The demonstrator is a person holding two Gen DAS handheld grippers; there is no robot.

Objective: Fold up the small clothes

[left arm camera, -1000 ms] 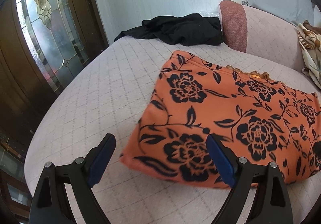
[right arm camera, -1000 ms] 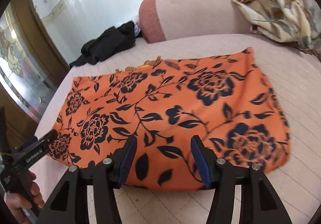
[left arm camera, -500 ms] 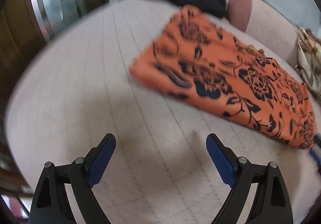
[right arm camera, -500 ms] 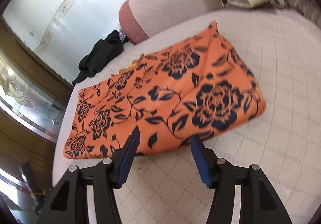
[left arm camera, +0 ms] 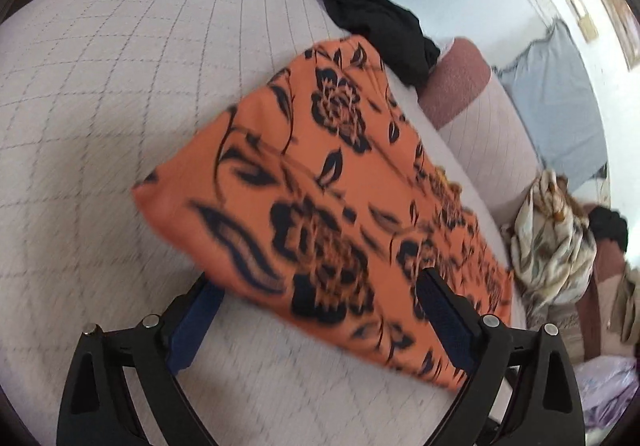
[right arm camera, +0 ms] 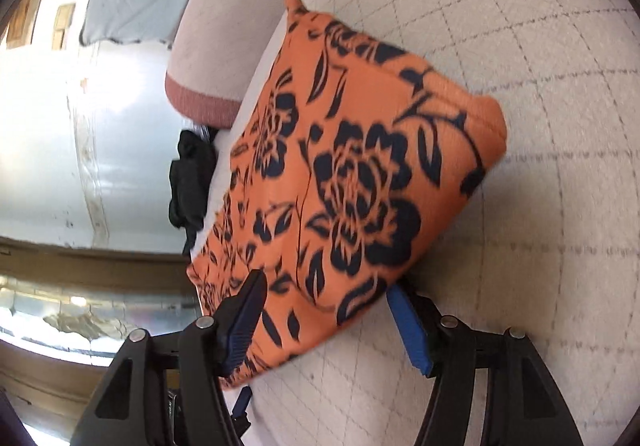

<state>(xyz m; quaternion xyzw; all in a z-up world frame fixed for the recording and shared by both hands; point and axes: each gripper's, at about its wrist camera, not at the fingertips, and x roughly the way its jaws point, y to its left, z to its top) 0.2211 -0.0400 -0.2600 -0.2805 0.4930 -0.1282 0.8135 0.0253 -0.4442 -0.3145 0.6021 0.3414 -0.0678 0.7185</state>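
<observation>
An orange cloth with a black flower print [left arm camera: 320, 206] lies folded flat on the pale quilted sofa seat [left arm camera: 100, 106]. My left gripper [left arm camera: 316, 314] is open, its blue-padded jaws straddling the cloth's near left edge, one below the edge and one over the cloth. In the right wrist view the same cloth [right arm camera: 352, 166] fills the middle. My right gripper [right arm camera: 328, 314] is open and straddles the cloth's near right edge, tilted sideways. Neither gripper holds the cloth.
A black garment [left arm camera: 368, 14] lies bunched at the far end of the seat by the pink armrest [left arm camera: 460, 82]; it also shows in the right wrist view [right arm camera: 192, 182]. A cream patterned cloth [left arm camera: 552, 238] hangs over the sofa back. A blue sheet [left arm camera: 556, 102] hangs behind.
Both grippers have rolled sideways and moved in close to the cloth's two short ends, so the cloth's edges now sit between the open jaws. The cloth lies as before.
</observation>
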